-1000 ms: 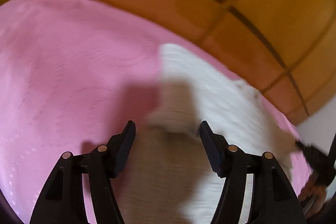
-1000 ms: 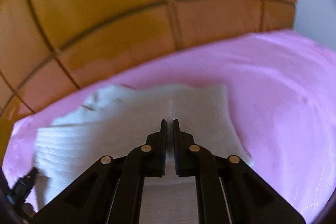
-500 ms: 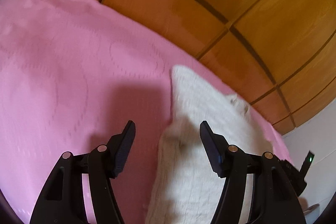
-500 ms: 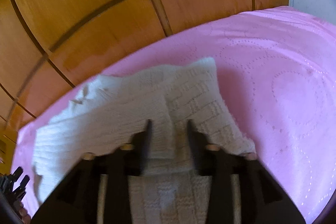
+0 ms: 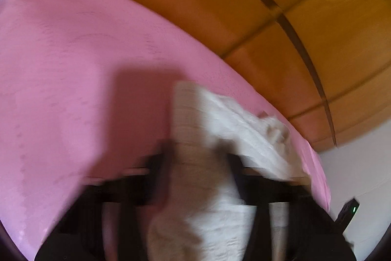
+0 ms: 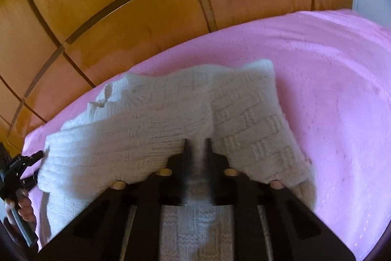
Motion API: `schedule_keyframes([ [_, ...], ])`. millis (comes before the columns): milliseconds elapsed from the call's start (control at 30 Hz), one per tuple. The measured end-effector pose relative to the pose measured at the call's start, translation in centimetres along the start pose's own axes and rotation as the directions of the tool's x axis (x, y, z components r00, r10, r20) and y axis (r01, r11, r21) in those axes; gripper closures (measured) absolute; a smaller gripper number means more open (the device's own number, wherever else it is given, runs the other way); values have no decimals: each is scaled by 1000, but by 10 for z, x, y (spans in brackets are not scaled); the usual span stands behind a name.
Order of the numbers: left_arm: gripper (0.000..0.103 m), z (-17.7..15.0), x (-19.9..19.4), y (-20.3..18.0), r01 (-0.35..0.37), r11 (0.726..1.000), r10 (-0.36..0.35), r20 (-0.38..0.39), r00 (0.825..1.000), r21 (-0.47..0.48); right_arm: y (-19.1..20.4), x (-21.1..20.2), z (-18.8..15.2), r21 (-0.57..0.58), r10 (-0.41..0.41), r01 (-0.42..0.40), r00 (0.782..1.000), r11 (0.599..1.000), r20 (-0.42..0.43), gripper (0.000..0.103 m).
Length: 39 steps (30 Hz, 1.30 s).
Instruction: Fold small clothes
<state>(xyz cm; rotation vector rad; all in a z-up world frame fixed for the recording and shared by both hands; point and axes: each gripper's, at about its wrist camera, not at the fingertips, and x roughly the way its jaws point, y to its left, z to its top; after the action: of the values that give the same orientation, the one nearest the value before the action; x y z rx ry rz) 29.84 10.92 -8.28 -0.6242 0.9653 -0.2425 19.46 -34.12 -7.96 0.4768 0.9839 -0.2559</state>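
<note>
The white knit garment [image 6: 171, 119] lies on the pink bedspread [image 6: 330, 80], bunched up near the edge that meets the wooden panelled headboard [image 6: 136, 11], and both tools are right on top of it. Right gripper [image 6: 197, 151] first: half a second ago its jaws stood apart over the knit, and now they have drawn in to a narrow gap with a ridge of the white fabric between them; the fingers are smeared with motion, so whether they have truly clamped the cloth cannot be told. The knit rides up in two humps on either side of those jaws, higher than it sat a moment ago. Over on the left wrist view, everything is blurred: the left gripper [image 5: 195, 163] has its fingers either side of a column of the garment [image 5: 202, 163], and that gap looks tighter than the wide spread of half a second back, but the blur leaves it unclear whether the jaws are gripping or just straddling. The garment's far corner sits lower in this view than before. At the left edge of the right wrist view, the person's hand [image 6: 23, 206] shows on the other tool's handle.
</note>
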Motion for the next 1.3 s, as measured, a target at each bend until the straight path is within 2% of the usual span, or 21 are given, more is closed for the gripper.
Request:
schedule_keyframes([
  [33,92,0,-2,-10,-23,998,22,24,999,53,4,-6,2,-18,-9,9,1000,1000,24,95],
  [100,93,-4,-12,-23,-66,990,56,91,994,121,8,-20,5,-39,-13,16,997,999,72,96],
  [167,93,-11,-16,-32,-147,974,125,132,983,172,8,-28,6,-55,-61,67,992,996,110,99],
  [200,93,-15,-13,-35,-182,964,157,139,978,196,8,-24,4,-70,-109,117,988,991,106,98],
  [267,90,-23,4,-40,-293,925,268,131,955,244,2,-7,-2,-73,-160,164,985,984,63,103],
  [300,87,-26,13,-41,-332,908,309,126,943,254,-3,3,-5,-66,-198,200,980,978,32,103],
  [333,81,-29,17,-41,-362,897,340,127,932,255,-9,10,-10,-56,-191,191,982,980,9,103],
  [367,78,-29,14,-41,-373,894,350,135,927,249,-12,9,-11,-49,-179,180,984,982,18,103],
  [433,64,-32,0,-45,-402,887,367,184,912,227,-13,-1,-9,-33,-167,168,985,985,36,102],
  [500,63,-37,-18,-54,-397,887,345,233,909,235,-10,-12,-6,-39,-178,181,982,983,67,99],
  [567,61,-46,-30,-62,-391,878,319,271,908,277,-1,-28,-4,-56,-149,156,982,986,114,94],
  [600,54,-51,-34,-68,-396,869,313,289,905,297,4,-33,-4,-61,-127,135,984,989,126,73],
  [633,53,-58,-36,-75,-388,863,296,300,907,323,12,-39,-4,-70,-90,101,986,992,139,53],
  [700,51,-68,-37,-82,-384,852,283,304,910,356,30,-43,-7,-112,-43,61,987,992,156,51],
  [800,48,-80,-27,-92,-387,836,282,300,911,389,62,-31,-15,-204,-9,35,992,978,123,52],
  [867,47,-85,-22,-96,-384,831,280,293,914,403,78,-11,-24,-259,-25,46,996,965,81,46],
  [900,39,-88,-18,-96,-387,825,285,288,914,411,80,2,-29,-276,-47,61,997,959,58,41],
  [967,37,-90,-6,-91,-401,811,312,266,912,426,79,19,-40,-290,-76,87,996,953,48,41],
  [1133,37,-89,12,-79,-395,818,330,221,918,418,73,21,-42,-268,-39,57,997,962,71,38],
  [1300,37,-93,-8,-83,-387,831,311,243,919,399,68,19,-42,-265,-32,51,997,963,74,36],
])
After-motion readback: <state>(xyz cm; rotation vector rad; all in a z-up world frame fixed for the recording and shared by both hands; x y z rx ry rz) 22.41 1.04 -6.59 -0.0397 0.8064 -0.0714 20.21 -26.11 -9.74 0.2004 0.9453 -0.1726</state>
